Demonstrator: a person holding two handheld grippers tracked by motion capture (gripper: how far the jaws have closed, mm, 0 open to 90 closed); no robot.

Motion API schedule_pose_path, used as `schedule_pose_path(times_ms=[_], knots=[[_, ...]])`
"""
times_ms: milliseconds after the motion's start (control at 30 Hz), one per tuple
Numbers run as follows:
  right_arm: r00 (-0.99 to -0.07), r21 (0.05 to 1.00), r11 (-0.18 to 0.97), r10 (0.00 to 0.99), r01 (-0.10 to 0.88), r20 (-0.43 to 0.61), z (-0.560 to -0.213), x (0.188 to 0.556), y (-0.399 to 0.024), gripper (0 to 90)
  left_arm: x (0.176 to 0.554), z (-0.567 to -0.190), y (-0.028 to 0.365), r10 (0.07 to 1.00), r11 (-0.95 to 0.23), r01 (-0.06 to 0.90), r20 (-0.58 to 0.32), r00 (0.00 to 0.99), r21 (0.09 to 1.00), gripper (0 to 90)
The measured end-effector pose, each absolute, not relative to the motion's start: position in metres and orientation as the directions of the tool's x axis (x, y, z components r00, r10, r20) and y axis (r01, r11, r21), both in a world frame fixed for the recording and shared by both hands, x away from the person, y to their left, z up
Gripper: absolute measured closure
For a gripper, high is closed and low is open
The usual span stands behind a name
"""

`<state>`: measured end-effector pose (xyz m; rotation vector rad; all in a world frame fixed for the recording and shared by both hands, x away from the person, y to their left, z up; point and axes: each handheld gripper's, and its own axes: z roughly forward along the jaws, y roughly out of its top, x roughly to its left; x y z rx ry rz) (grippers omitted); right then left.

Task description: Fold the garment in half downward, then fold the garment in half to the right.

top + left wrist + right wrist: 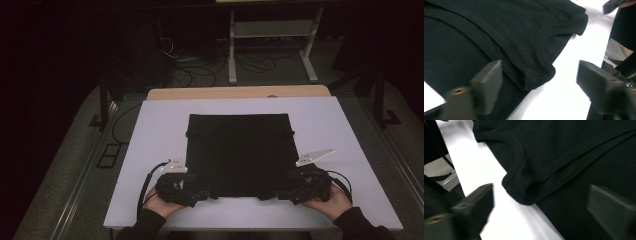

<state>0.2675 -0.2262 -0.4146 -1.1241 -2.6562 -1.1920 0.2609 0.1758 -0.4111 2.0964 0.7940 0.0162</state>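
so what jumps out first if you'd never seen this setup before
A folded black sleeveless top lies flat in the middle of the white board, dark against pale. At its near edge sit the left gripper and right gripper, one at each corner, jaws apart and off the cloth. The left gripper view shows the top's curved neckline band up close.

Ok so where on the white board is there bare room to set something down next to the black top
Bare strips of the white board lie left and right of the folded black tank top, and a band lies beyond its far edge, toward the wooden table edge. The near edge is crowded: the left gripper and right gripper, both open, sit at the garment's near corners.
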Motion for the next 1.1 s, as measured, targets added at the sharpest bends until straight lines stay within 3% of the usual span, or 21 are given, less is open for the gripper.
schedule_pose_path(times_ms=[67,133,1100], knots=[[-0.742,0.655,0.442,0.609,0.612,0.283,-0.412,0.267,-0.226,0.0,0.262,-0.411,0.178,0.547,-0.406,0.532,-0.269,0.792,0.743,10.2],[-0.734,0.671,0.427,0.625,0.606,0.265,-0.408,0.268,-0.226,0.0,0.264,-0.412,0.180,0.556,-0.390,0.536,-0.273,0.785,0.748,0.0],[-0.766,0.717,0.450,0.616,0.533,0.183,-0.378,0.309,-0.200,0.0,0.265,-0.415,0.214,0.644,-0.299,0.523,-0.235,0.728,0.798,0.0]])
